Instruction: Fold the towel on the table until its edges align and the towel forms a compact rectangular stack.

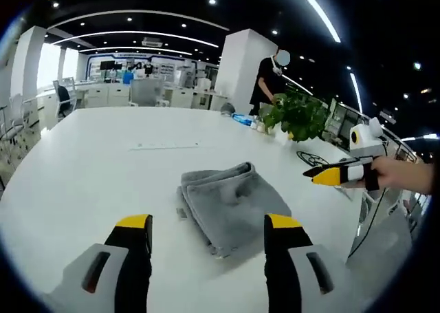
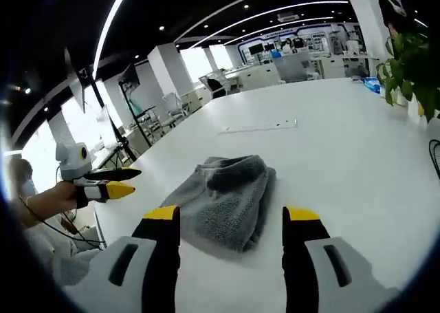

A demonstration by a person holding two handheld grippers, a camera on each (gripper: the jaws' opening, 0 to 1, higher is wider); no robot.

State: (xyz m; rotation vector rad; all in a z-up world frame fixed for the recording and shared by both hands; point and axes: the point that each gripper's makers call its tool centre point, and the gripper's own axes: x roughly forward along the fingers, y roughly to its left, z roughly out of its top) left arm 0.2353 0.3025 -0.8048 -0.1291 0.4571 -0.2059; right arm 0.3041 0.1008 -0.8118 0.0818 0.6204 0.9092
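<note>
Left gripper view, nearest: left gripper (image 1: 208, 236) at 6 o'clock, jaws spread wide apart, nothing between them, held just short of the towel.
Right gripper view, nearest: right gripper (image 2: 232, 225) at 6 o'clock, jaws likewise parted and empty.
Towel: grey towel (image 1: 230, 203) lies on the white table (image 1: 89, 162) just beyond the jaw tips, already doubled into a thick bundle, with a rumpled hump at its far end (image 2: 230, 192).
Progress: judged mostly folded; edges look uneven and the top layer bulges, so squaring and flattening seem left.
Far side: potted plant (image 1: 299, 117) at 2 o'clock, a person standing behind it.
</note>
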